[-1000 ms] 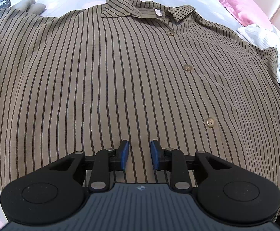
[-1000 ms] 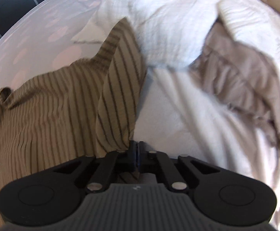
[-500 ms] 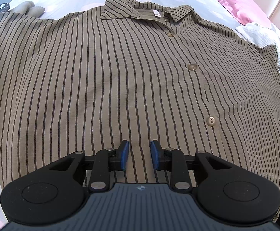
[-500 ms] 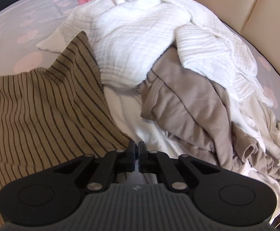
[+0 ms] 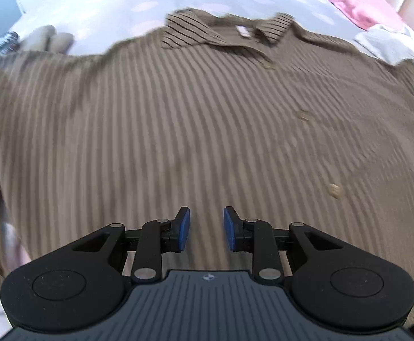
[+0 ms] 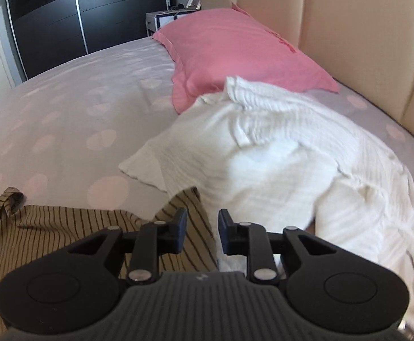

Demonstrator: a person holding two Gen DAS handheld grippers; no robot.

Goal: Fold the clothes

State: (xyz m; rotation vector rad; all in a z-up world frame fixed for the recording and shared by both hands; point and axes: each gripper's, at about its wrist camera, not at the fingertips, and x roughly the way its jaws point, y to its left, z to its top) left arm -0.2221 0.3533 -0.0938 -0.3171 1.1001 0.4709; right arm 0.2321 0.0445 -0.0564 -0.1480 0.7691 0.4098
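Fingers (image 5: 183, 228) of the left gripper (image 5: 206, 228) stand apart over the brown striped shirt (image 5: 178, 130), spread flat on the bed (image 6: 64, 108). Right gripper (image 6: 200, 234) gapes too, holding nothing, above the shirt's edge beside a white garment (image 6: 278, 156); blur perhaps hides contact. Pink pillow (image 6: 235, 54) lies beyond.

A brown shirt (image 5: 178, 130) with thin dark stripes lies spread flat on the bed, front up, collar (image 5: 207, 28) at the far end; motion blur suggests its buttons are fastened. Its sleeve corner (image 6: 189, 221) touches a crumpled white garment (image 6: 292, 159).
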